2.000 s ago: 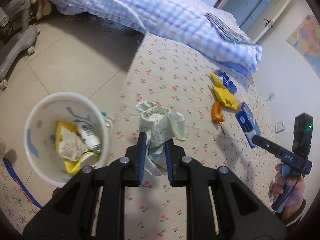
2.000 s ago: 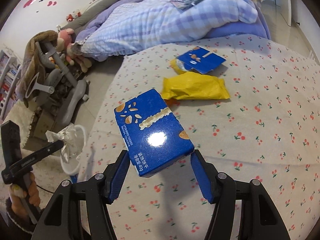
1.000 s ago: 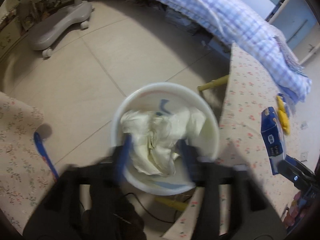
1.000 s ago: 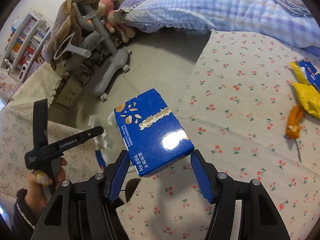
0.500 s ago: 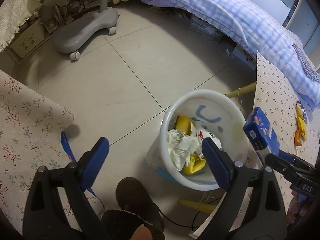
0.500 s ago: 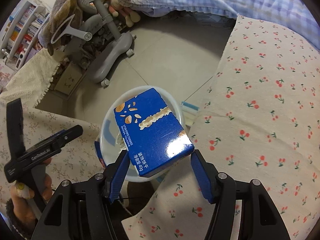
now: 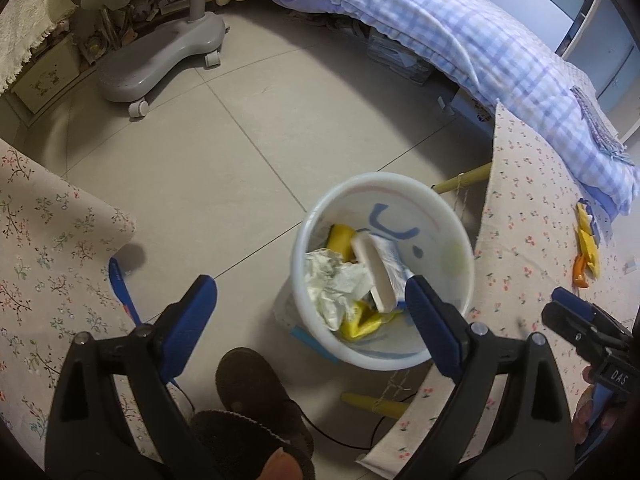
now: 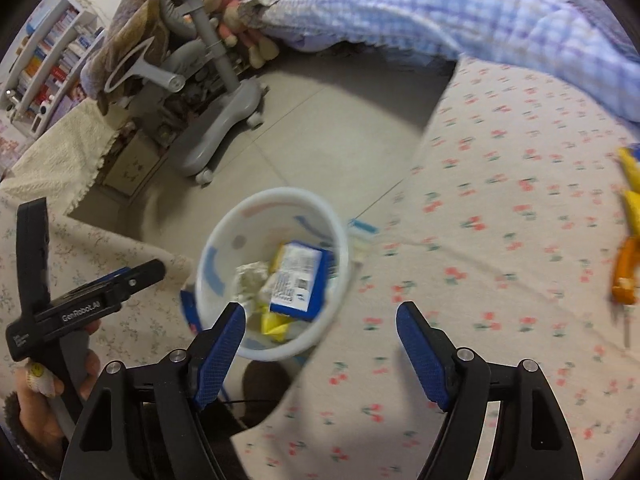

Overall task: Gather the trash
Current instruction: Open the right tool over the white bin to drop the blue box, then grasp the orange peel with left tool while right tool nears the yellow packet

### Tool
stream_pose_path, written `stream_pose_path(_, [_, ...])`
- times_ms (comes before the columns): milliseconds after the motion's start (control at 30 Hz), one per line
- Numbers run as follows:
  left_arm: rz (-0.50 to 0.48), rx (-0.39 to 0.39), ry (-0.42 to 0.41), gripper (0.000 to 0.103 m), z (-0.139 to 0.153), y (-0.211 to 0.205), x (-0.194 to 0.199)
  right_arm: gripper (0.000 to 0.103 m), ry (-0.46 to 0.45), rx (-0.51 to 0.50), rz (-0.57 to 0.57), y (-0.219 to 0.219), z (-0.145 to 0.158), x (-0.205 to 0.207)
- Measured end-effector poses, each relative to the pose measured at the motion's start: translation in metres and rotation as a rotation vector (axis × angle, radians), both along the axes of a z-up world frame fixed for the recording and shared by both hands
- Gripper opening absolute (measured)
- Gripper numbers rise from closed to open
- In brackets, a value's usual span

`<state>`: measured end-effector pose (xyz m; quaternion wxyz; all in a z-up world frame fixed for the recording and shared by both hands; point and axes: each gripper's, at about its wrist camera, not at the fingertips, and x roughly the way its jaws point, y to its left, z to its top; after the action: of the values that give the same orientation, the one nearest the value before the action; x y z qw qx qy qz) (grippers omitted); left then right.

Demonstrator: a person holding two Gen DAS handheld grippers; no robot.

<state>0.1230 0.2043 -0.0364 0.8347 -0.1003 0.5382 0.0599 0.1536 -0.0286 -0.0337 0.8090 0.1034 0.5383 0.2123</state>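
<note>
A white bin [image 7: 452,216] stands on the tiled floor beside the table; it also shows in the right wrist view [image 8: 224,232]. In it lie a crumpled cream bag [image 7: 332,284], yellow wrappers [image 7: 340,238] and the blue biscuit box [image 8: 298,280], seen edge-on in the left wrist view [image 7: 378,272]. My left gripper [image 7: 310,320] is open and empty above the floor by the bin. My right gripper [image 8: 320,344] is open and empty above the bin's near rim. Yellow wrappers [image 7: 588,236] and an orange wrapper [image 8: 626,276] lie on the cherry-print tablecloth [image 8: 500,240].
A grey wheeled chair base [image 7: 160,60] stands on the floor at the back left. A bed with a checked blue quilt [image 7: 460,36] runs behind the table. A floral cloth surface [image 7: 52,260] lies at the left. A dark slipper [image 7: 256,400] sits below the bin.
My right gripper has opened and the blue biscuit box has dropped into the bin. My left gripper stays open near the bin, where the cream bag went a second ago.
</note>
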Motion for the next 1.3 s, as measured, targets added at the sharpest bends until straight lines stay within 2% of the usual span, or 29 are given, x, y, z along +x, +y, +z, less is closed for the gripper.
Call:
stream_pose_path(267, [-0.041, -0.005, -0.024, 0.095, 0.006, -0.036, 0.007, 0.079, -0.07, -0.056, -0.142, -0.064, 0.017, -0.011])
stream_pose_path(467, [-0.104, -0.01, -0.031, 0.095, 0.009, -0.08, 0.015, 0.079, -0.092, -0.06, -0.258, -0.123, 0.023, -0.018])
stream_pose_path(700, [-0.209, -0.019, -0.053, 0.095, 0.015, -0.147, 0.021, 0.079, -0.14, -0.13, -0.38, -0.19, 0.028, -0.033])
stream_pose_path(1000, [-0.419, 0.0, -0.06, 0.095, 0.018, -0.255, 0.036, 0.079, -0.138, -0.178, -0.521, -0.28, 0.021, -0.051])
stream_pose_path(1200, [-0.515, -0.025, -0.068, 0.095, 0.002, -0.316, 0.052, 0.08, -0.11, -0.164, -0.609, -0.331, 0.008, -0.058])
stream_pose_path(1233, [-0.524, -0.042, -0.067, 0.094, -0.002, -0.324, 0.053, 0.08, -0.107, -0.162, -0.624, -0.339, 0.005, -0.057])
stream_pose_path(1300, [-0.544, -0.079, -0.066, 0.085, -0.012, -0.336, 0.056, 0.08, -0.099, -0.152, -0.645, -0.348, 0.001, -0.057])
